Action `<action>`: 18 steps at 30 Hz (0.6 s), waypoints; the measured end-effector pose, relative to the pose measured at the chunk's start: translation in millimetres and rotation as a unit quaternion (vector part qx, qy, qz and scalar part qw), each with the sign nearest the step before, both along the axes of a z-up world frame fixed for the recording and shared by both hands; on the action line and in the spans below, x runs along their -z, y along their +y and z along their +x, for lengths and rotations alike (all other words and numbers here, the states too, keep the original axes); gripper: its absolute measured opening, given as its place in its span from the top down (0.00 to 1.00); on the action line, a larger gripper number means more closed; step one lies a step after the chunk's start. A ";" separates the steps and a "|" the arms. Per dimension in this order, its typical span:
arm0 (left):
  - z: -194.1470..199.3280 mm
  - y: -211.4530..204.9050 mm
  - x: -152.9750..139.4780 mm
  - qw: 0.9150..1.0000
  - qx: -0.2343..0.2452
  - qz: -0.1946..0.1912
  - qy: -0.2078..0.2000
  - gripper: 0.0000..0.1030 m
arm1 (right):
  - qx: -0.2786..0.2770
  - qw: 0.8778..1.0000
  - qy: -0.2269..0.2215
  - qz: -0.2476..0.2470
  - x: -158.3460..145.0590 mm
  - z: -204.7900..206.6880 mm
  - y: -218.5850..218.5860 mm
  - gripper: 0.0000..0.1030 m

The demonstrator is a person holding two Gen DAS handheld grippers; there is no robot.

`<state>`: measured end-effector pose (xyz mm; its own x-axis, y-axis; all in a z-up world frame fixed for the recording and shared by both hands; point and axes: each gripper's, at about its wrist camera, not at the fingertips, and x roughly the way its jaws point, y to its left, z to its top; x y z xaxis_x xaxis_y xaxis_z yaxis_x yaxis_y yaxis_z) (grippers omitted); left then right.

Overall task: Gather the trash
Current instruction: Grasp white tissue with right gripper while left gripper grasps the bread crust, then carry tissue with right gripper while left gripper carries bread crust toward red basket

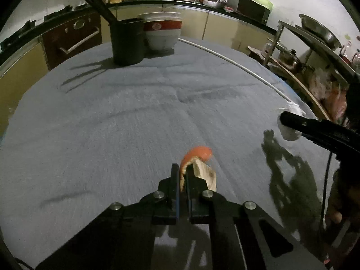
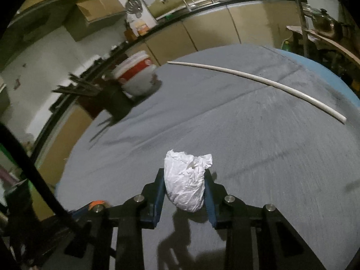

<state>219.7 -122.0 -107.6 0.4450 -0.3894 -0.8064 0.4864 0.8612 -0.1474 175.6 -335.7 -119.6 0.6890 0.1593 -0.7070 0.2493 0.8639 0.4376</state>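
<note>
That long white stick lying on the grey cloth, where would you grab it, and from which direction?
Probably near the middle of the white tube, coming straight down from above with the fingers straddling it crosswise. It is thin, long and lies flat on the tablecloth, so a middle grip should keep it balanced. Both grippers are full now, with orange peel and crumpled paper.

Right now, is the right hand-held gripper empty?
No, the right hand-held gripper is shut on a crumpled white paper ball.

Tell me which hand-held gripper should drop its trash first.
Probably either: the left hand-held gripper is shut on the orange peel, the right hand-held gripper on the crumpled tissue. No bin is visible to favour one.
</note>
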 end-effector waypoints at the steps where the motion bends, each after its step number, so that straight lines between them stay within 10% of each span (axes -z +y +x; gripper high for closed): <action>1: -7.5 1.9 -4.2 1.000 -0.004 0.002 0.000 0.95 | -0.002 1.000 -0.004 0.002 -4.0 -8.1 1.4 0.67; 18: -168.7 19.8 -115.2 0.990 -0.030 0.038 -0.134 0.95 | -0.031 0.995 -0.089 0.008 -88.5 -182.5 43.0 0.67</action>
